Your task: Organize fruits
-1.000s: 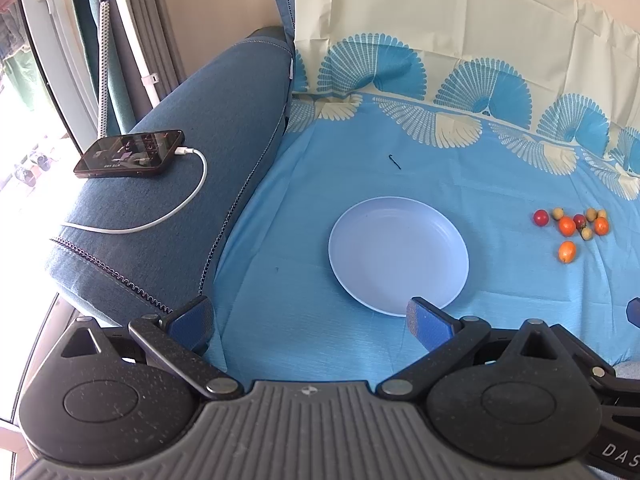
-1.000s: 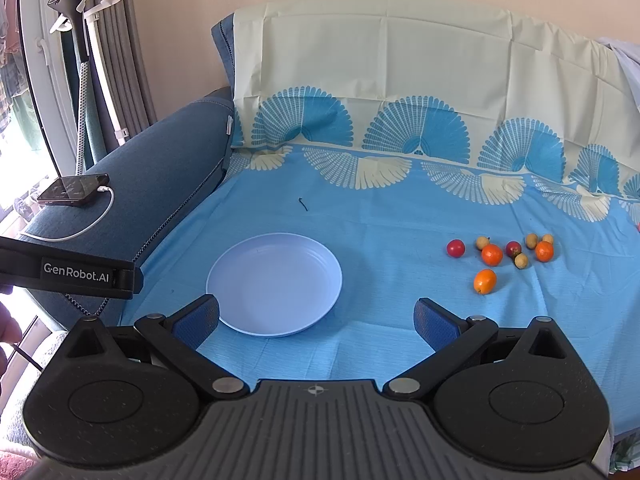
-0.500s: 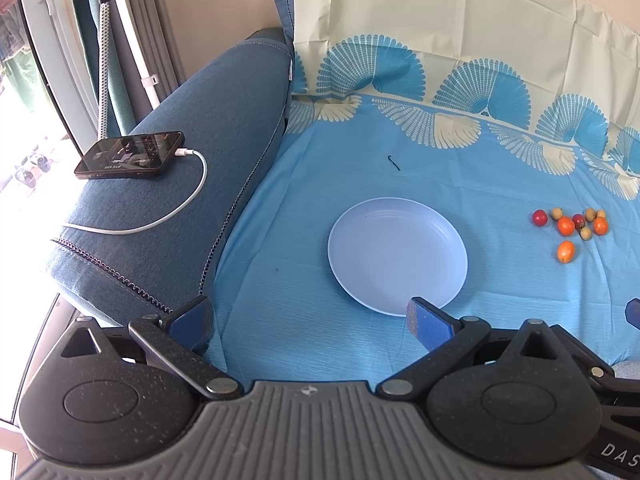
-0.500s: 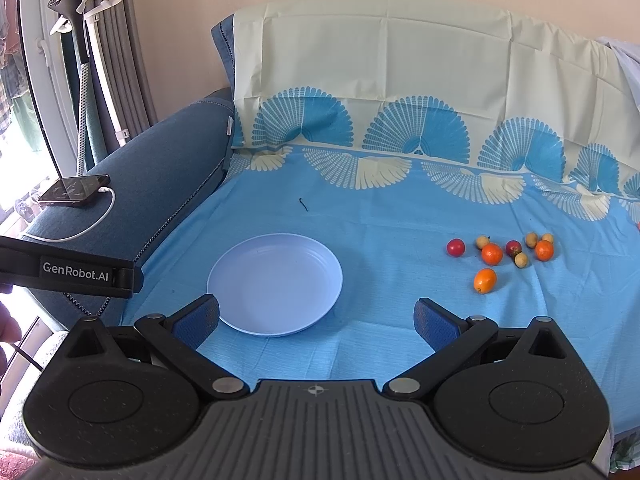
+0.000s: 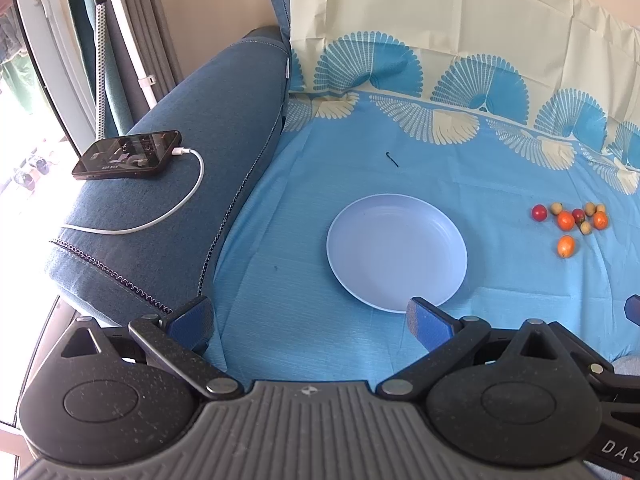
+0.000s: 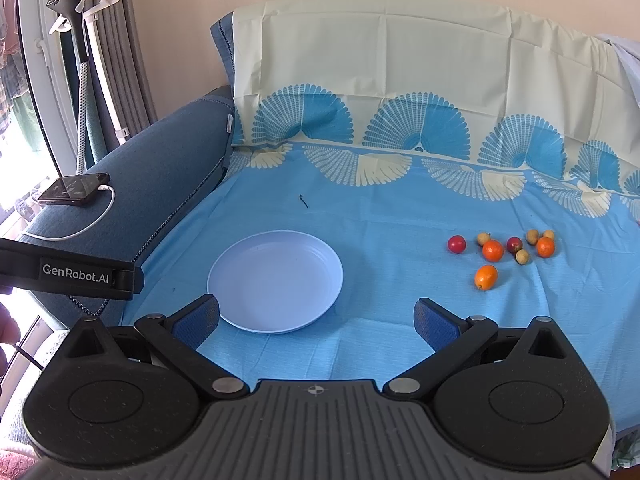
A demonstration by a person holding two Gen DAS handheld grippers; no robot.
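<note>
— Blue-padded fingers (image 6: pixel 198 320) on the right gripper (image 6: pixel 316 316) stand wide apart with nothing between them; the left gripper (image 5: pixel 312 320) is spread just the same, also empty.

— And just past them?

— The round pale-lilac plastic plate (image 6: pixel 275 281) lies bare on the light-blue patterned sheet (image 6: pixel 380 208) over the sofa seat, straight ahead of both grippers and near their tips.

— Where's the fruit?

— Farther on and off to the right: a loose cluster of small round fruits (image 6: pixel 508 250), well apart from the plate. The orange kumquat-like fruit (image 6: pixel 486 277) lies nearest, its long axis tilted slightly; behind it sit two more orange ones, two dark red ones and several small tan ones.

— Which hand should go?

— The right, I'd judge. In its view the cluster lies forward-right of the right-hand finger, while in the left wrist view the same fruits (image 5: pixel 570 222) sit far out towards the right edge.
</note>
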